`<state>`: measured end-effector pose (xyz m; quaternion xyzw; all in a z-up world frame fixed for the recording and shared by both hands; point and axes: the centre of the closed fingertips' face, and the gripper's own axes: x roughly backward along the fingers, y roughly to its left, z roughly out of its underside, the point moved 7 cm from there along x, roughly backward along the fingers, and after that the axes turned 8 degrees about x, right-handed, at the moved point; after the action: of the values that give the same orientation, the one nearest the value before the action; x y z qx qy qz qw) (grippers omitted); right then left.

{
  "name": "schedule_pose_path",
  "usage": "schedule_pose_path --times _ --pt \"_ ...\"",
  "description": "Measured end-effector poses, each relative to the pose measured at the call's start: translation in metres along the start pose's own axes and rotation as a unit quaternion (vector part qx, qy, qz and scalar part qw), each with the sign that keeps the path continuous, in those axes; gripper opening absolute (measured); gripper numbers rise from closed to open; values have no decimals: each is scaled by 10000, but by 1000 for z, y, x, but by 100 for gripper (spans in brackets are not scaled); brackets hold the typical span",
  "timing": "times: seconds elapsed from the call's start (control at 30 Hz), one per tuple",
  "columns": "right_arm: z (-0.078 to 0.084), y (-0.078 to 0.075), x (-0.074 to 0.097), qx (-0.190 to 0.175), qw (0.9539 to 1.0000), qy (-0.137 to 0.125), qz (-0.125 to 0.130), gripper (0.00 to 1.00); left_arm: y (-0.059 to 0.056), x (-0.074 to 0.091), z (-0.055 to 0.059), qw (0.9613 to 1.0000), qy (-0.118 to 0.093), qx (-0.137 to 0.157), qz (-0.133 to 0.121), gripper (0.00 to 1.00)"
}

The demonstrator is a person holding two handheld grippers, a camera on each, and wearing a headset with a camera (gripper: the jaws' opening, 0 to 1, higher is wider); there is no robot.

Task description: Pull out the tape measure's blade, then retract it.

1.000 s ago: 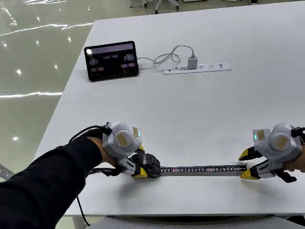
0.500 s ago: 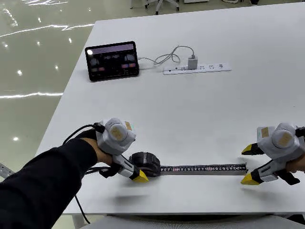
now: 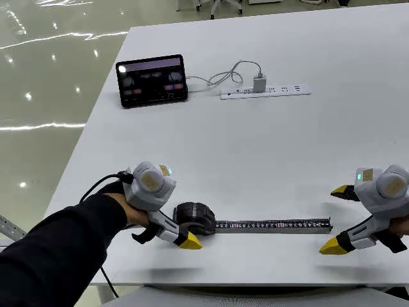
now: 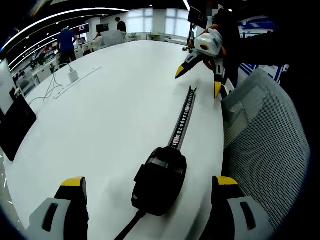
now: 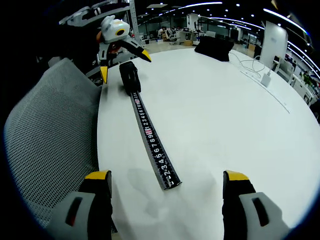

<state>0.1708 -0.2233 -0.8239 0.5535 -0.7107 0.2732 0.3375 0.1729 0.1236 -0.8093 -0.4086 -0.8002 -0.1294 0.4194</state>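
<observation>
Head view: left gripper (image 4: 150, 182), straddling the tape case (image 3: 195, 218) on the table (image 3: 255, 153), and right gripper (image 3: 335, 218), past the blade (image 3: 273, 225) tip, have both let go, jaws wide and empty (pull-out looks done, retraction remains).

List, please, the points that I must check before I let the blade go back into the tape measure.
1. Blade pulled out: ok. It lies flat on the table, out of the case.
2. Left tool placed at the case: ok. It is open, with one jaw on each side and not clamped.
3. Right tool off the blade's end: ok. It is open and the end lies free.
4. Path of the blade free: ok. The tablet and power strip are far off.
5. Lock on the case off: cannot tell.
</observation>
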Motion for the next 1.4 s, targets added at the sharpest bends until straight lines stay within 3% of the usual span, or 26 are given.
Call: schedule_pose_path --times 0.1,0.23,0.3,0.37,0.47,0.57,0.67,0.8,0.87,1.0,1.27,1.4 --pt "2 1 -1 -15 9999 -27 115 97 1 1 0 9998 -120 92 -104 100" --pt "2 2 2 -29 9993 -150 354 100 4 4 5 9987 -235 353 -271 100" --pt "2 0 6 -133 9976 -324 593 100 6 7 8 9971 -336 545 -416 100" --pt "4 0 11 -274 9956 -486 751 100 6 11 8 9933 -598 876 -465 100" --pt "8 -2 20 -412 9911 -670 1078 100 9 19 11 9882 -987 983 -638 100" --pt "11 1 30 -711 9856 -873 1263 100 7 25 20 9879 -985 957 -724 100" --pt "20 7 39 -572 9833 -798 1530 100 12 34 24 9786 -1281 1201 -1075 100" --pt "29 15 48 -871 9793 -887 1599 100 8 41 33 9757 -1308 1323 -1154 100" --pt "34 18 51 -975 9787 -866 1583 100 6 45 36 9723 -1440 1471 -1109 100" --pt "37 25 61 -1042 9757 -943 1684 100 3 55 46 9679 -1493 1653 -1167 100" --pt "42 40 80 -1011 9741 -946 1787 100 -11 76 65 9663 -1450 1595 -1409 100" --pt "49 46 84 -1210 9729 -921 1742 100 -14 84 75 9644 -1449 1668 -1453 100"
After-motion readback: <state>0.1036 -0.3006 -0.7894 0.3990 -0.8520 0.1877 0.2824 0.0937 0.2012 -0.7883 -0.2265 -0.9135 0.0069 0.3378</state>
